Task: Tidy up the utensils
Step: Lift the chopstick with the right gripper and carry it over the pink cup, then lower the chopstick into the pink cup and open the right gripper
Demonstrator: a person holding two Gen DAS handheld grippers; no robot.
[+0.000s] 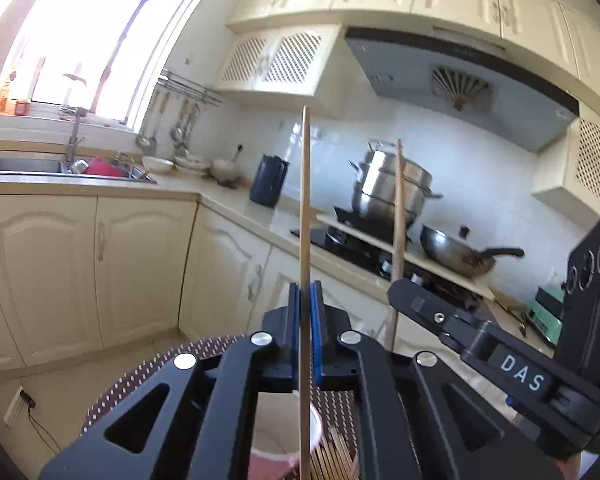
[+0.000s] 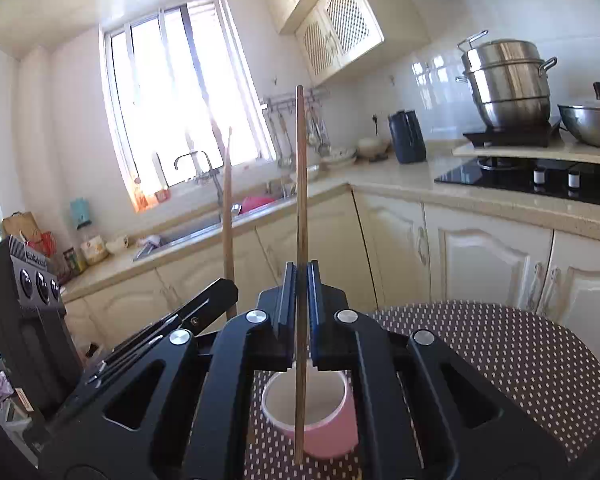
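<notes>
My left gripper (image 1: 305,292) is shut on a light wooden chopstick (image 1: 305,208) that stands upright between the blue pads. My right gripper (image 2: 300,276) is shut on a darker wooden chopstick (image 2: 299,184), also upright. Each view shows the other gripper beside it: the right gripper (image 1: 396,286) with its chopstick (image 1: 398,208) at right, the left gripper (image 2: 230,285) with its chopstick (image 2: 228,208) at left. Below both grippers stands a pink cup (image 2: 314,412), white inside, on a brown dotted round table (image 2: 500,352). The cup (image 1: 288,436) sits under the left gripper's frame.
A slatted bamboo mat (image 1: 336,456) lies beside the cup. Beyond the table run cream cabinets (image 1: 100,264), a sink (image 1: 40,166), a black hob (image 2: 540,180) with a steel steamer pot (image 2: 508,84) and a wok (image 1: 460,250), and a dark container (image 2: 407,137) on the counter.
</notes>
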